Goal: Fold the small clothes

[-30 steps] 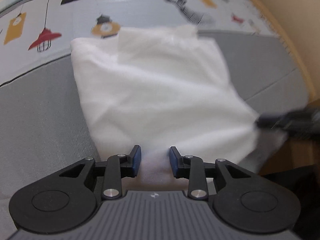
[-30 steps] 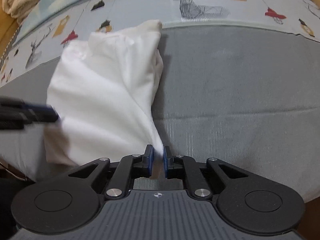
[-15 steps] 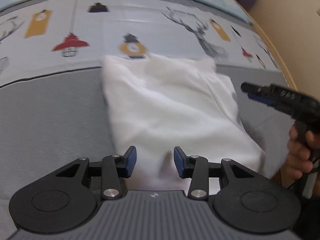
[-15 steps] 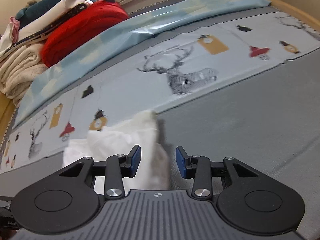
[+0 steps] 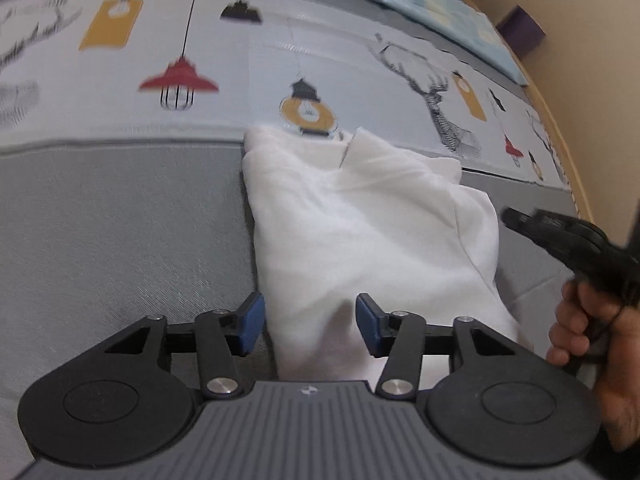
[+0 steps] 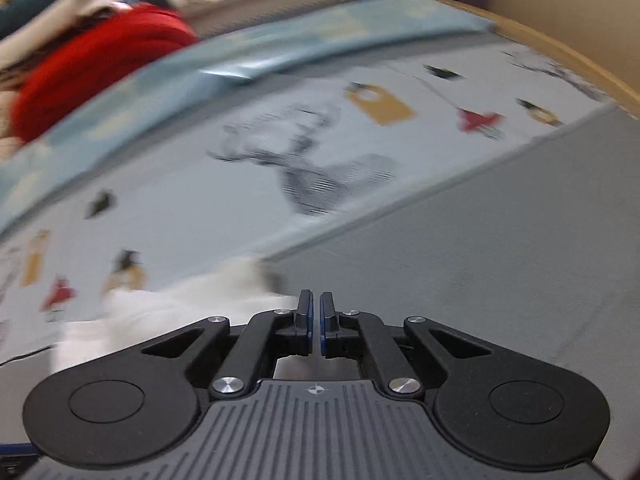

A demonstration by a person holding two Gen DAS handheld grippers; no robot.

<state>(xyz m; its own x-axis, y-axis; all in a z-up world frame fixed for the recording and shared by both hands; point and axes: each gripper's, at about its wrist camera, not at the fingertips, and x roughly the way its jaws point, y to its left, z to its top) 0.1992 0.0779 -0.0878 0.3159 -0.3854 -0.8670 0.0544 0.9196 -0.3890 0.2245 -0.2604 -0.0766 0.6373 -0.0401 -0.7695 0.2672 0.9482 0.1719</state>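
The left claw (image 5: pixel 309 322) is opening over the folded white garment (image 5: pixel 360 224), letting it rest on the bed (image 5: pixel 120 216); the right claw (image 6: pixel 314 322) is pressed together, empty.

White garment (image 5: pixel 360 232), lamp-and-deer-print sheet (image 5: pixel 240 64)

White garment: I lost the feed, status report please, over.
Left gripper opening, nothing pinched. Right gripper shut, empty. White garment lies folded on grey bedding. Nothing in the way.
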